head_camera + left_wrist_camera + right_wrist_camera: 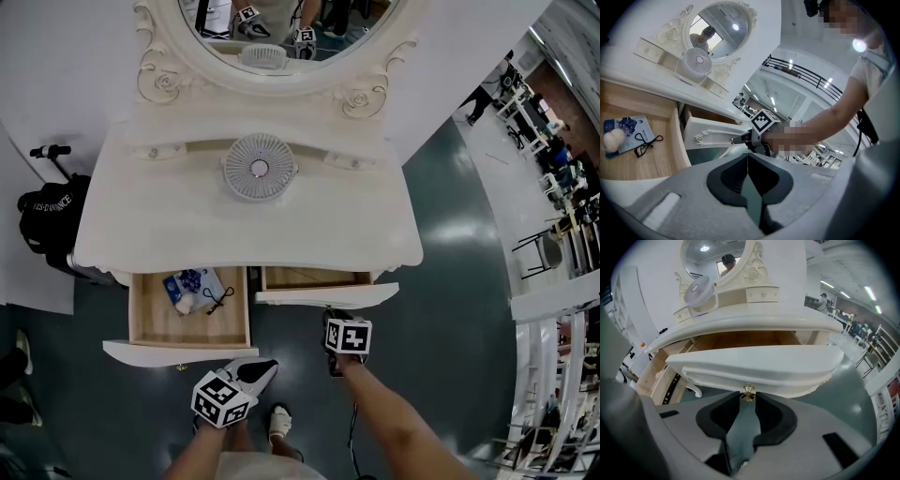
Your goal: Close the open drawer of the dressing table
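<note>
The white dressing table (pixel 187 225) has two drawers pulled out. The right drawer (pixel 323 295) stands partly out; its curved white front (pixel 754 366) fills the right gripper view. My right gripper (pixel 748 397) is shut on that drawer's small gold knob (pixel 748 389), pinched at the fingertips. From above, the right gripper (pixel 331 315) sits against the drawer front. The left drawer (pixel 141 314) is pulled far out, with a blue packet (pixel 192 286) and a black cord inside. My left gripper (pixel 262 368) hangs near its right front corner, shut and empty (pixel 747 157).
A round white fan (pixel 260 167) stands on the tabletop below the oval mirror (pixel 272 28). A black bag (pixel 52 220) sits on the floor at the left. My shoe (pixel 279 422) is on the grey floor in front. Chairs and desks stand far right.
</note>
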The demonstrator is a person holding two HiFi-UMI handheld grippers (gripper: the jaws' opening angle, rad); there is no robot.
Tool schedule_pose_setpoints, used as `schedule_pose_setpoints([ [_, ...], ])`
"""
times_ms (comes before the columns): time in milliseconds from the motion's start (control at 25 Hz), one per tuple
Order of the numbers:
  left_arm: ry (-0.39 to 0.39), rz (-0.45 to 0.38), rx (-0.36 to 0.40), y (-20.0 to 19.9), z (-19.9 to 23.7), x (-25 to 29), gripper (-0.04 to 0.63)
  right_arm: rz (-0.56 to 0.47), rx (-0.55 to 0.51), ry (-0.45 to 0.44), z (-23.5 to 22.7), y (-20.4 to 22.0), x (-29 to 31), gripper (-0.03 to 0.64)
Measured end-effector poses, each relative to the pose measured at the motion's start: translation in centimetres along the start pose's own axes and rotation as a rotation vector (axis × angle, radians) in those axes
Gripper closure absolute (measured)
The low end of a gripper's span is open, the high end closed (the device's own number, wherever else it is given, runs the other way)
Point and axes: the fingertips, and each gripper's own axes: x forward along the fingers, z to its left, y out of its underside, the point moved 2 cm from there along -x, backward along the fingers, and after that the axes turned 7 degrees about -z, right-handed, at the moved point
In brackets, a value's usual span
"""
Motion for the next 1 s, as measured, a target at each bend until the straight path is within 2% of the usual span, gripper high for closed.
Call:
schedule_pose_setpoints([
  [1000, 0.028, 0.001, -0.017, -0.5, 0.7, 0.6, 0.585, -0.037, 0.006, 0.027, -0.1, -4.1, 3.0, 0.502],
])
